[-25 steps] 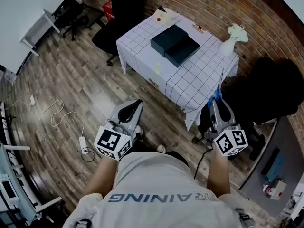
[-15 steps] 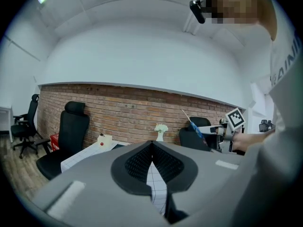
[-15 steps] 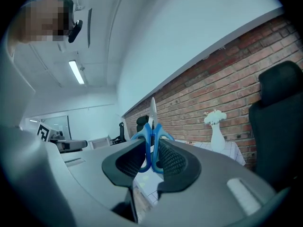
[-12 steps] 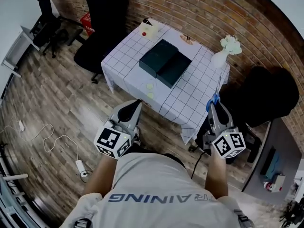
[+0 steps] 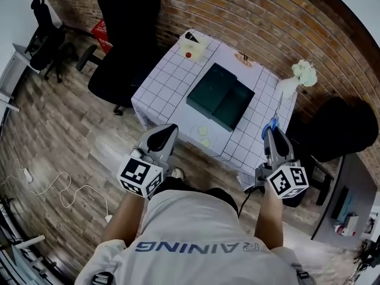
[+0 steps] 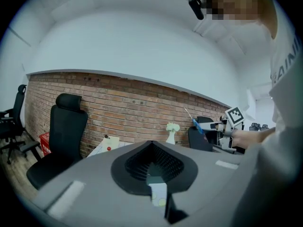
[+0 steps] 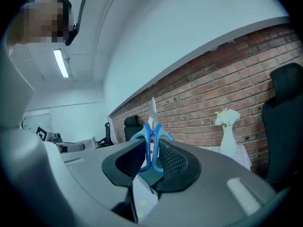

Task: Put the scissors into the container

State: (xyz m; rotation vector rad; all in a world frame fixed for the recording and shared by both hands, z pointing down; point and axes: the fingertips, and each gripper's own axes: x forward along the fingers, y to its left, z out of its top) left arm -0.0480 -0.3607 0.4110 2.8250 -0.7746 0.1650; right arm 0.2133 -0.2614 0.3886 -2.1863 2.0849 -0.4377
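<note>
Scissors (image 7: 152, 129) clamped in right gripper (image 7: 152, 148) | left gripper (image 6: 151, 143) closed | container (image 5: 221, 104), vase (image 5: 289, 86) on table (image 5: 163, 88)

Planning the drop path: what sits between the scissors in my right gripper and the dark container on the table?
Head view: only bare checked tablecloth between the scissors and the container; the vase stands aside.

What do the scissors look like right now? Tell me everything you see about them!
The scissors have bright blue handles, plastic by the look, and thin silvery blades closed together. They stick out beyond the jaws, tips pointing up and away from the person. The right gripper is shut on the handle loops, holding them in the air beside the checked table, not yet in the dark container.
</note>
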